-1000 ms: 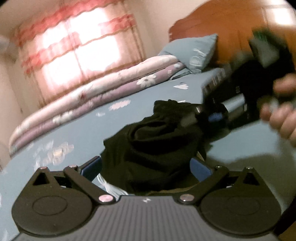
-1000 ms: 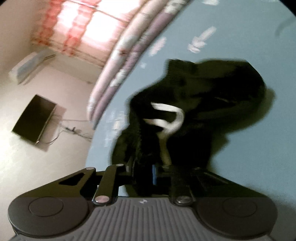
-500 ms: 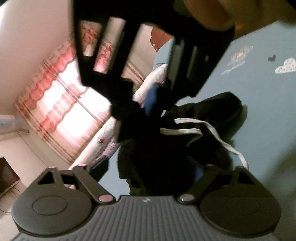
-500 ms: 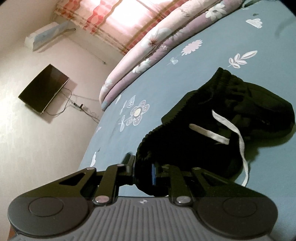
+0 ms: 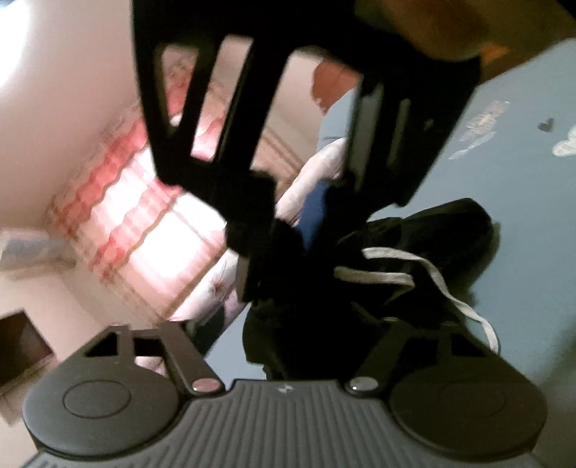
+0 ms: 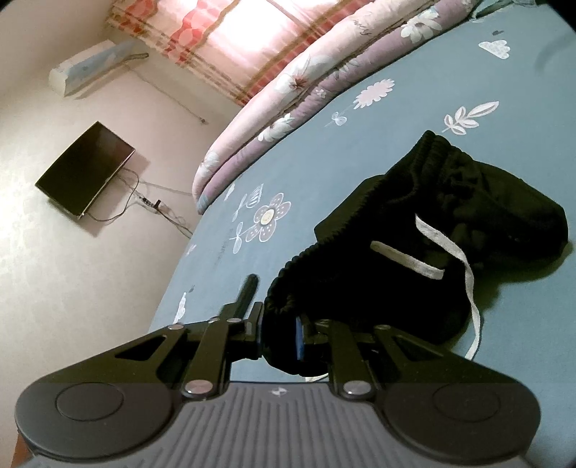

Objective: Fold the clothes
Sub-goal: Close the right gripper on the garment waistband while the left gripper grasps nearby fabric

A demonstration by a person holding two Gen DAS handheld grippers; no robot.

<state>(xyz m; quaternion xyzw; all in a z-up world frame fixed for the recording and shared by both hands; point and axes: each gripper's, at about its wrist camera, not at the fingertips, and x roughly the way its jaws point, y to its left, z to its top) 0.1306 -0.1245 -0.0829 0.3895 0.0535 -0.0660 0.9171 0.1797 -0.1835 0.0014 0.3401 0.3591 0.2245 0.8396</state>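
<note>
1. The right gripper (image 6: 280,333) sits closest to its camera. Its jaws are drawn nearly together and pinch a bunched part of the ribbed waistband of the black shorts (image 6: 424,230), with the blue pads pressing the cloth on both sides.
2. From that pinch the shorts run away over the blue bedsheet (image 6: 360,151). Most of the garment lies crumpled on the sheet beyond the gripper, and only the gripped end is raised.
3. A white drawstring (image 6: 442,248) crosses the front of the shorts and trails down off their near edge onto the sheet.
4. In the left wrist view the left gripper (image 5: 288,334) has its jaws closing with black cloth of the shorts between them. The fingers are hidden by the dark cloth, so I cannot tell whether the pads press on it.
5. Just beyond the shorts in that same view, the right gripper's body fills the top of the picture, with a hand (image 5: 432,25) on it at the upper edge.
6. Beyond the shorts, a rolled floral quilt (image 6: 306,79) lies along the far side of the bedsheet.
7. Past the quilt hangs a red-and-white curtain (image 6: 230,32), brightly lit from behind.
8. On the wall beside the curtain are an air conditioner (image 6: 90,64) and a dark television (image 6: 84,169) with cables.
</note>
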